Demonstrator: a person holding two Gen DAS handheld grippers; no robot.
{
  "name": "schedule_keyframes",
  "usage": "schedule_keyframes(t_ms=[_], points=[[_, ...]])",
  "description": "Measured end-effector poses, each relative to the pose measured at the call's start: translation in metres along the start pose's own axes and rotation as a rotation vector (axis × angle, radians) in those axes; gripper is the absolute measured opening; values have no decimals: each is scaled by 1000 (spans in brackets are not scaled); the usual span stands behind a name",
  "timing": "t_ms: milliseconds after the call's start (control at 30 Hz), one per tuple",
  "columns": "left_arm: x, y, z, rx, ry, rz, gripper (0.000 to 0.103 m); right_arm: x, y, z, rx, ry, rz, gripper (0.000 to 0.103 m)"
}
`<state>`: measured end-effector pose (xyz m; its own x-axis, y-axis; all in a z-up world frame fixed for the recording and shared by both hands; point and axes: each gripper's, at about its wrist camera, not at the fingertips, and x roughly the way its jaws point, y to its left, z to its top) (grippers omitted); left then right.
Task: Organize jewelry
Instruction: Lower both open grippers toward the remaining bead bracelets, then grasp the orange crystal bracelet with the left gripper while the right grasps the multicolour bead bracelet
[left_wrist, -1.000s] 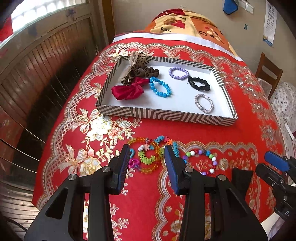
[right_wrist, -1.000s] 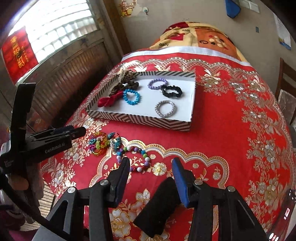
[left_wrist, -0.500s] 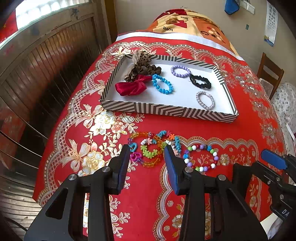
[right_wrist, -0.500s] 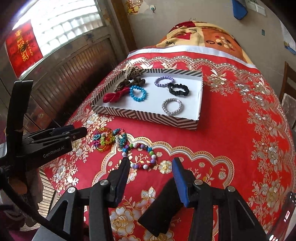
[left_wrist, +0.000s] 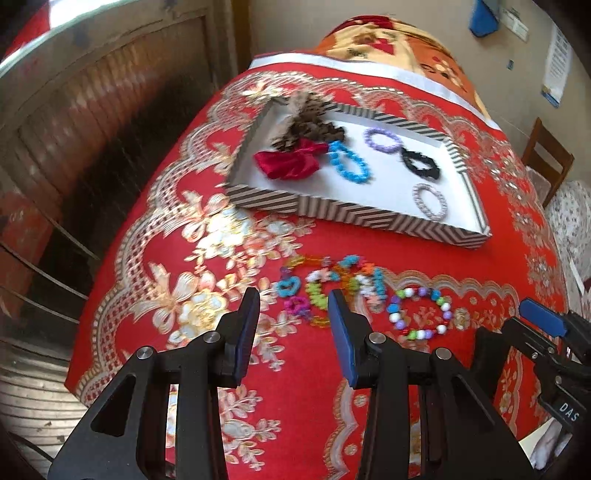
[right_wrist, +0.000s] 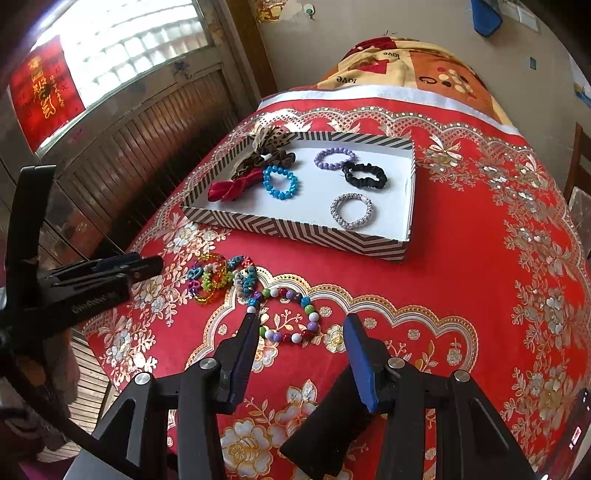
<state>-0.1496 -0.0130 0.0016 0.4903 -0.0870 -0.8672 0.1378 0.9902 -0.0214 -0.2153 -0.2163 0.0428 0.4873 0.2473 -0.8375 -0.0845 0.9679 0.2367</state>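
Note:
A striped tray (left_wrist: 351, 214) (right_wrist: 295, 230) with a white floor holds a red bow (left_wrist: 288, 164), a leopard scrunchie, a blue bead bracelet (right_wrist: 280, 181), a purple one, a black scrunchie and a silver bracelet (right_wrist: 351, 211). In front of it on the red cloth lie a heap of colourful plastic bracelets (left_wrist: 325, 284) (right_wrist: 218, 277) and a big-bead bracelet (left_wrist: 421, 314) (right_wrist: 288, 314). My left gripper (left_wrist: 293, 293) (right_wrist: 147, 264) hovers open over the heap's near left side. Above the big-bead bracelet my right gripper (right_wrist: 301, 319) (left_wrist: 543, 325) is open. Neither holds anything.
The red flowered cloth (right_wrist: 461, 295) drops off the table's edge at the left, beside a wooden panelled wall (left_wrist: 92, 122). A patterned blanket (right_wrist: 406, 66) lies beyond the tray. A wooden chair (left_wrist: 546, 155) stands at the far right.
My left gripper has shifted leftward over the cloth, so the bracelets now sit further right in its view. Both grippers' jaws stand as before, and no jewelry has moved.

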Motion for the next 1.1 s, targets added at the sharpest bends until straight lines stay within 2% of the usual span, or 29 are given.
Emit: schedule_keyframes(t_ms=[133, 433, 633, 700, 833, 1100], points=[[7, 20, -2, -43, 32, -1, 37, 8, -1, 1, 4, 15, -1, 45], [35, 31, 8, -79, 111, -82, 38, 43, -6, 6, 9, 69, -3, 45], [62, 23, 21, 0, 174, -134, 38, 62, -4, 10, -4, 92, -16, 45], [70, 21, 24, 42, 186, -120, 38, 67, -4, 11, -2, 99, -18, 45], [87, 21, 30, 74, 227, -139, 38, 77, -5, 13, -6, 115, -31, 45], [103, 14, 38, 127, 234, -143, 38, 93, -4, 11, -18, 140, -46, 34]])
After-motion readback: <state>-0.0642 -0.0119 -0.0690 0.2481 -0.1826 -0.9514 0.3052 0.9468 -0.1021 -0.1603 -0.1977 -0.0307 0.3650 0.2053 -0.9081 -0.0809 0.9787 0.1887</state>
